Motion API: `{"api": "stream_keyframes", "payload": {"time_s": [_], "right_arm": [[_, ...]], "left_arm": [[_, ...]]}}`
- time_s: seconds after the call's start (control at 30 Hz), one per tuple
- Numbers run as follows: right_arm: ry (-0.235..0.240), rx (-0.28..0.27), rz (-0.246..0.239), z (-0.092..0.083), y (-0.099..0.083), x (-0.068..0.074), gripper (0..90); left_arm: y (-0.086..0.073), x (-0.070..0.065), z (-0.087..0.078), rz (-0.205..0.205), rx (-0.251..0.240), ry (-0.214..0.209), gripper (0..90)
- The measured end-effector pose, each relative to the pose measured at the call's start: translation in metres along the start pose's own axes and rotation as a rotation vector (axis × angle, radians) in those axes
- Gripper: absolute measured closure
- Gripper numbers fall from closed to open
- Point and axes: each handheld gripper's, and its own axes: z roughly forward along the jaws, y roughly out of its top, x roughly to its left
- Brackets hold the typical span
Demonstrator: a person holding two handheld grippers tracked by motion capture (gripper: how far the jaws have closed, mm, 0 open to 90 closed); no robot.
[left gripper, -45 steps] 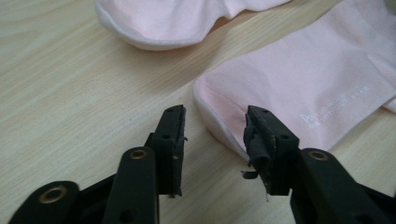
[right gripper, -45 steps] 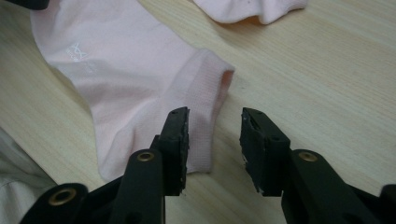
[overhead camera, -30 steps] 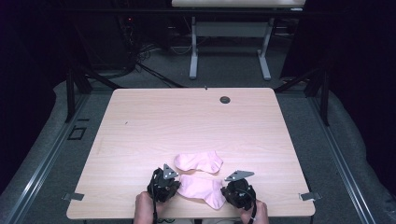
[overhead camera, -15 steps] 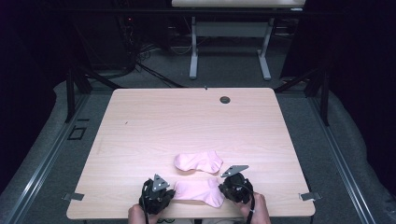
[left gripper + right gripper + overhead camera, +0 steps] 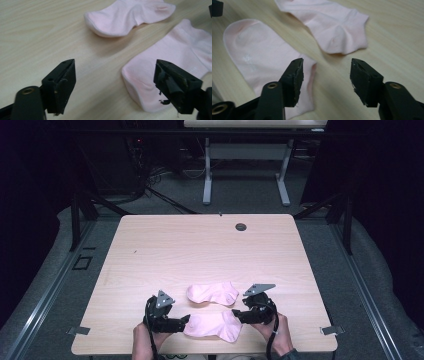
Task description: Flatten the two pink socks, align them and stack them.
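Two pink socks lie flat on the wooden table [image 5: 200, 250]. The far sock [image 5: 212, 293] [image 5: 125, 17] [image 5: 329, 22] sits just behind the near sock [image 5: 214, 325] [image 5: 170, 47] [image 5: 262, 57]. My left gripper [image 5: 183, 321] [image 5: 115, 82] hovers at the near sock's left end, its jaws having just been opening, and the sock's rounded end lies loose below the right jaw. My right gripper [image 5: 239, 316] [image 5: 325, 80] hovers at the sock's right end and has also just been opening, with bare table between its jaws. Neither gripper's pads press on anything.
The table's front edge [image 5: 200, 353] runs just below both hands. A round cable hole [image 5: 241, 226] sits near the far edge. Metal brackets [image 5: 331, 330] stick out at the front corners. Another table's legs [image 5: 207, 175] stand on the floor beyond.
Both grippers were shut on the ends of the near sock; now their jaws stand apart and the sock lies released on the table. Both hands have lifted slightly.
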Motion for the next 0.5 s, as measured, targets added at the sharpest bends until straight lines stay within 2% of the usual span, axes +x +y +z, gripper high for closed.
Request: {"api": "stream_keyframes", "payload": {"time_s": [0.1, 0.2, 0.23, 0.3, 0.4, 0.5], "right_arm": [[-0.010, -0.020, 0.004, -0.001, 0.009, -0.010, 37.1], [-0.031, -0.011, 0.018, 0.003, 0.018, -0.021, 28.7], [-0.029, -0.017, 0.032, 0.005, 0.020, -0.024, 28.1], [-0.041, 0.002, 0.027, 0.010, 0.024, -0.028, 27.4], [-0.045, 0.023, 0.023, 0.019, 0.029, -0.031, 33.2], [-0.047, 0.026, 0.032, 0.028, 0.032, -0.033, 42.5]], "left_arm": [[0.010, 0.008, 0.005, 0.005, 0.010, 0.002, 13.6], [0.020, 0.015, 0.011, 0.004, 0.015, 0.002, 10.7], [0.022, 0.017, 0.013, 0.005, 0.017, 0.006, 10.7], [0.027, 0.022, 0.017, -0.006, 0.021, -0.002, 12.0], [0.034, 0.030, 0.024, -0.022, 0.027, 0.003, 19.7], [0.039, 0.035, 0.030, -0.035, 0.027, -0.012, 29.0]]}}
